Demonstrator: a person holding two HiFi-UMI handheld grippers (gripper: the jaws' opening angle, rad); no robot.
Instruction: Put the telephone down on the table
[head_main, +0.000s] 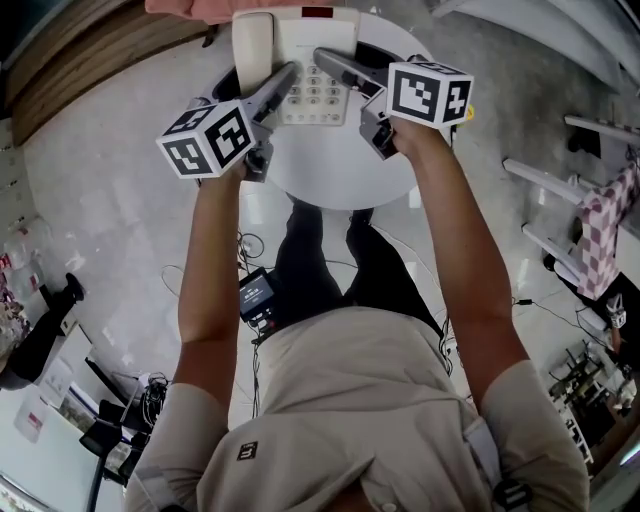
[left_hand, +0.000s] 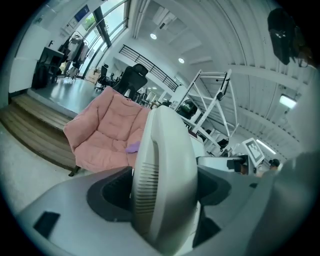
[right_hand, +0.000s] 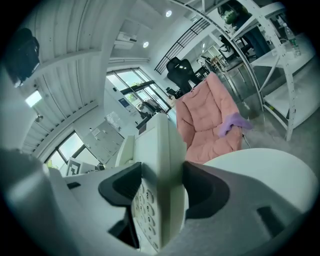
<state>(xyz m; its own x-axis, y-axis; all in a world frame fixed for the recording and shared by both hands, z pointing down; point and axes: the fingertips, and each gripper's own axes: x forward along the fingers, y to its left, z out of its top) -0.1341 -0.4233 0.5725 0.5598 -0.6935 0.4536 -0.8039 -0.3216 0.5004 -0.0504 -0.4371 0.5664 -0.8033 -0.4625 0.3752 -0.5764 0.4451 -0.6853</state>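
Cream-white, the telephone (head_main: 312, 55) lies over the far edge of the round white worktop (head_main: 340, 180), with its handset (head_main: 252, 48) on the left and its keypad (head_main: 315, 95) toward the middle. Whether its base touches the worktop or hangs just above it cannot be told.

Both grippers hold it, one at each side. The left gripper (head_main: 280, 88) reaches in from the near left. In the left gripper view its jaws are closed narrowly on the rounded, ribbed handset side of the telephone (left_hand: 167, 185), which fills the gap between them. The right gripper (head_main: 340, 68) comes in from the near right. In the right gripper view its jaws clamp the thin right edge of the telephone (right_hand: 160, 170), with the keypad (right_hand: 142, 207) showing to the left of that edge and the pale curve of the worktop (right_hand: 260, 170) to the right.

Each gripper carries its marker cube (head_main: 208, 138), the right one (head_main: 430, 92) sitting above the near right edge of the worktop. The person's bare forearms stretch forward from a beige shirt.

Beyond the far edge of the worktop stands a pink armchair (left_hand: 105, 130), with a small purple cloth (left_hand: 132, 147) lying on its seat.
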